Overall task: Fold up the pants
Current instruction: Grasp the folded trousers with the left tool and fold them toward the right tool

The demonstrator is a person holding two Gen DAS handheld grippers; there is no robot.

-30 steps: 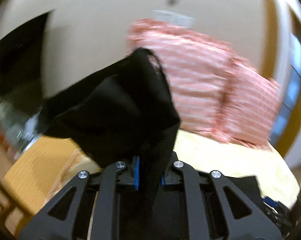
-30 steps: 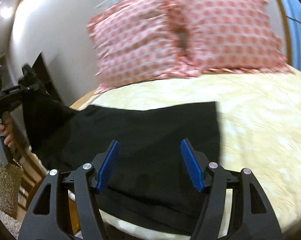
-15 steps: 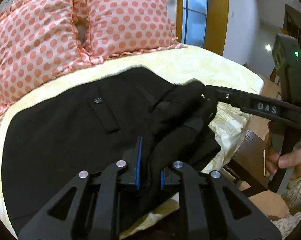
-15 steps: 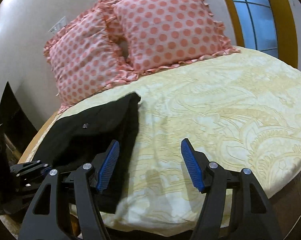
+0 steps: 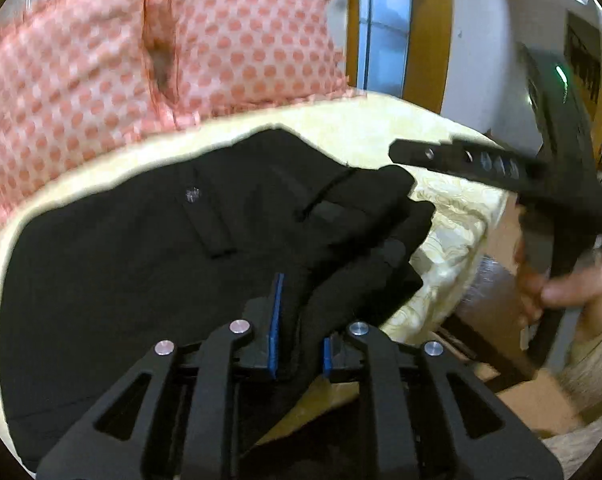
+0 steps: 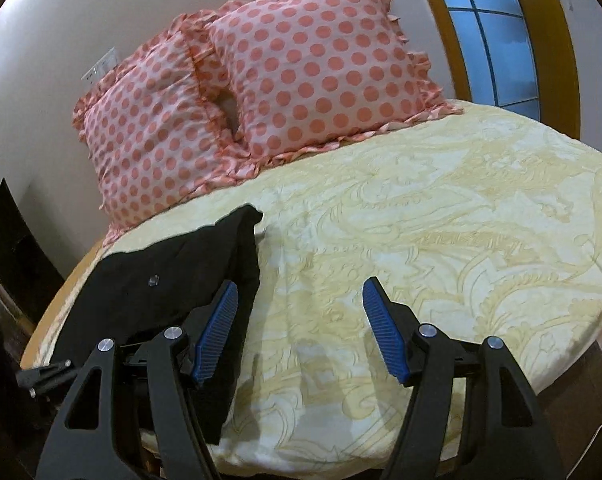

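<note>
Black pants (image 5: 133,264) on yellow bedspread (image 6: 441,240); left gripper (image 5: 299,344) jaws opening, fabric between; right gripper (image 6: 297,332) jaws spread, empty

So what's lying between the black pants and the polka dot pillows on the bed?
Nothing but bare yellow bedspread between the pants and the pillows, shown in the right wrist view.

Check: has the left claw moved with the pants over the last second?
Yes. The left claw, shut on the pants, swung from up against the wall down over the bed, toward the right claw.
</note>
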